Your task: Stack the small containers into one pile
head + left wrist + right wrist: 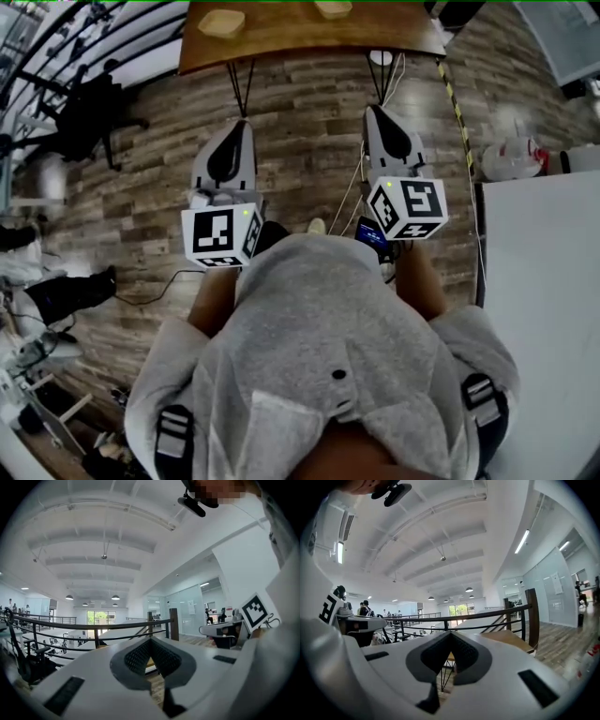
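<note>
**Both containers lie well ahead of the two clenched grippers**

The wooden tabletop stands at the far edge of the head view. A stretch of plank floor lies between it and the person, so I judge that both hands must first travel forward to reach it.

The left gripper and the right gripper are held level and side by side, well apart from the tabletop. In its own view the left gripper has its jaws pressed together with nothing between them. The right gripper looks the same: clenched and empty.

Two small tan containers rest on the tabletop, apart from each other. The left container lies almost straight ahead of the left gripper, so that hand is the nearer one for it. The right container lies ahead of the right gripper and somewhat toward the middle.

The right container is cut off by the top edge of the head view, so its shape and long axis are not clear. Neither gripper view shows a container, only a strip of the tabletop. Whether more containers stand further back, I cannot tell.
</note>
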The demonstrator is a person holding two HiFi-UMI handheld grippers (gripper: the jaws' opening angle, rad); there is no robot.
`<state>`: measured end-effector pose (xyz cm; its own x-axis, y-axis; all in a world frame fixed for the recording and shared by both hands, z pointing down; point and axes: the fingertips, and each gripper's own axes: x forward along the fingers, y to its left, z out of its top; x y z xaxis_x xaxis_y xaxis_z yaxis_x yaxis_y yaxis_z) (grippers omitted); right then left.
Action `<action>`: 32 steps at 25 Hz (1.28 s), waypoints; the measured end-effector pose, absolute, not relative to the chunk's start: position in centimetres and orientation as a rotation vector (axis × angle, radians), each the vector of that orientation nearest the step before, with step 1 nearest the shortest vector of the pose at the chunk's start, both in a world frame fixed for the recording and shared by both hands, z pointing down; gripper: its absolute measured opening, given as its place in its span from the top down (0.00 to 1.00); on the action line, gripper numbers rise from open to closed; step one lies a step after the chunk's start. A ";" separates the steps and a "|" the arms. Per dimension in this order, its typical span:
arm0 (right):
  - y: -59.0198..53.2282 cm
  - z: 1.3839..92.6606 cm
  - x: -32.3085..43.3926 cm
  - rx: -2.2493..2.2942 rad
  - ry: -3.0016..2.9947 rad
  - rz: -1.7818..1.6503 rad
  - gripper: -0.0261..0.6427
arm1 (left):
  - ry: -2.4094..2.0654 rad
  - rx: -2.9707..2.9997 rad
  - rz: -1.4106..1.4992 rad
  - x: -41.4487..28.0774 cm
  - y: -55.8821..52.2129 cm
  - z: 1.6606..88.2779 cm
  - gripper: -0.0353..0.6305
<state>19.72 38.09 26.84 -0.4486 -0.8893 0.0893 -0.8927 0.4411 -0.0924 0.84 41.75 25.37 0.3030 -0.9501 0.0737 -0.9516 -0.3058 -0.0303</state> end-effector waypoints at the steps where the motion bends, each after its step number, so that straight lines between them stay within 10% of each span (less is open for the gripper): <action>1: 38.1 26.8 19.9 1.636 -2.640 0.200 0.94 | -1.837 2.521 0.124 1.0 41.8 25.2 0.93; 32: 35.9 27.2 17.7 1.636 -2.649 0.179 0.94 | -1.827 2.558 0.127 -0.5 38.7 25.5 0.93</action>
<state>17.68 35.89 27.22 -0.4496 -0.8896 0.0798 -0.8923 0.4433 -0.0854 -0.53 38.67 25.53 0.3224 -0.9445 0.0629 -0.9442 -0.3256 -0.0506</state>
